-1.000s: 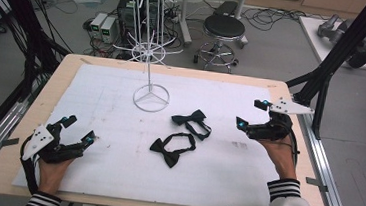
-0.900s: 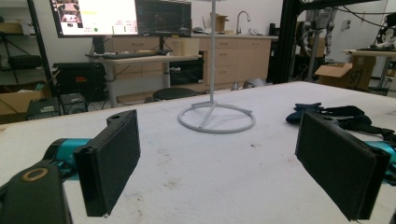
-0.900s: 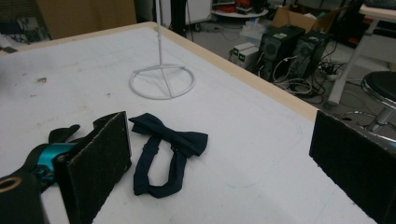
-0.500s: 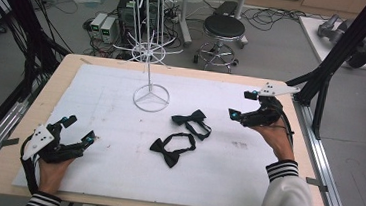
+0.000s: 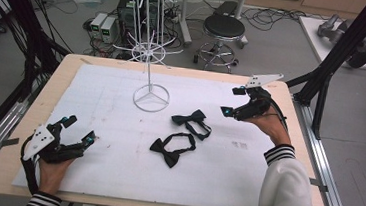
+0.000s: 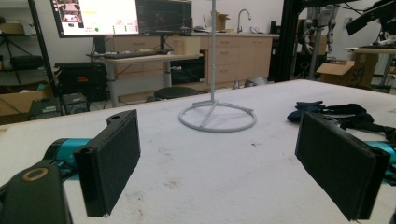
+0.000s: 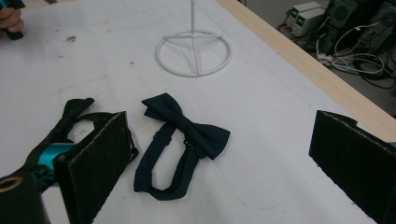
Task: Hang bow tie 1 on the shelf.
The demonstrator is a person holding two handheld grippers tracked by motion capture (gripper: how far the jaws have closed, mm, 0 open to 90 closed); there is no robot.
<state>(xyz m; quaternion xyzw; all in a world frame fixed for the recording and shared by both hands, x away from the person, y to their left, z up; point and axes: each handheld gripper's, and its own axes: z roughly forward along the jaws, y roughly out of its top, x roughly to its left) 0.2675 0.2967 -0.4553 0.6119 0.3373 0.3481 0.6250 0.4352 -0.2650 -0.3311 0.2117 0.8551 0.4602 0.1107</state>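
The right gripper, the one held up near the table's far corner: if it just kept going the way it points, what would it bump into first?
Probably the nearer bow tie. The right gripper, jaws wide open, looks down along them at that tie on the white table cover, with nothing between. Depth is hard to judge; the white stand lies farther on.
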